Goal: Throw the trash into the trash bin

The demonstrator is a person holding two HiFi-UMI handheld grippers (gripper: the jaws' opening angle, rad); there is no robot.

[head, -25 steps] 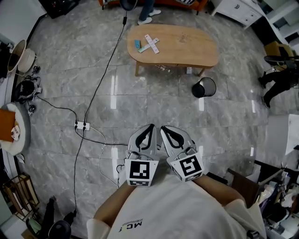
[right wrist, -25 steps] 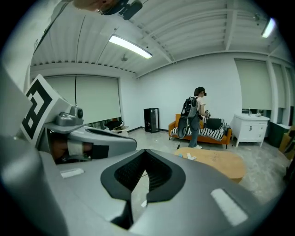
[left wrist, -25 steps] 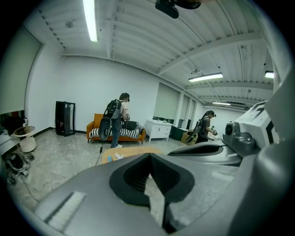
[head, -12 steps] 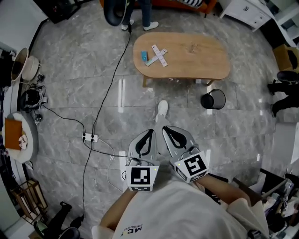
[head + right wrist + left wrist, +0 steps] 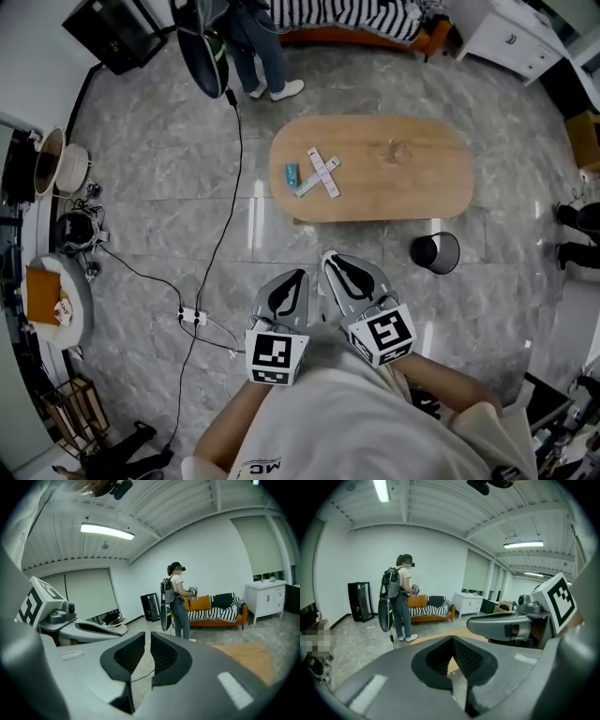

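**A:** What does the head view give you that the gripper views don't?

**B:** The trash and the bin. A small teal item (image 5: 292, 174) and crossed white strips (image 5: 323, 173) lie on the left part of the oval wooden table (image 5: 412, 178), in the upper middle of the frame. The black trash bin (image 5: 436, 251) stands on the floor just beside the table's lower right edge. Neither gripper view shows the bin or those scraps.

**A:** And what do the gripper views add?

**B:** The room at eye level: a standing person with a backpack (image 5: 401, 597) left of centre, and an orange sofa (image 5: 440, 617) just behind.

**A:** How are your claws?

**B:** My left gripper (image 5: 452, 638) has its tips pressed together on nothing. My right gripper (image 5: 147, 634) has just been opening. A narrow slit now shows between its pads, with nothing in it.

**A:** And your hands?

**B:** They sit side by side, close together, low in the centre of the head view. Both point up-frame toward the table and are tipped slightly down. The marker cubes face the camera, and my forearms come in from the bottom edge.
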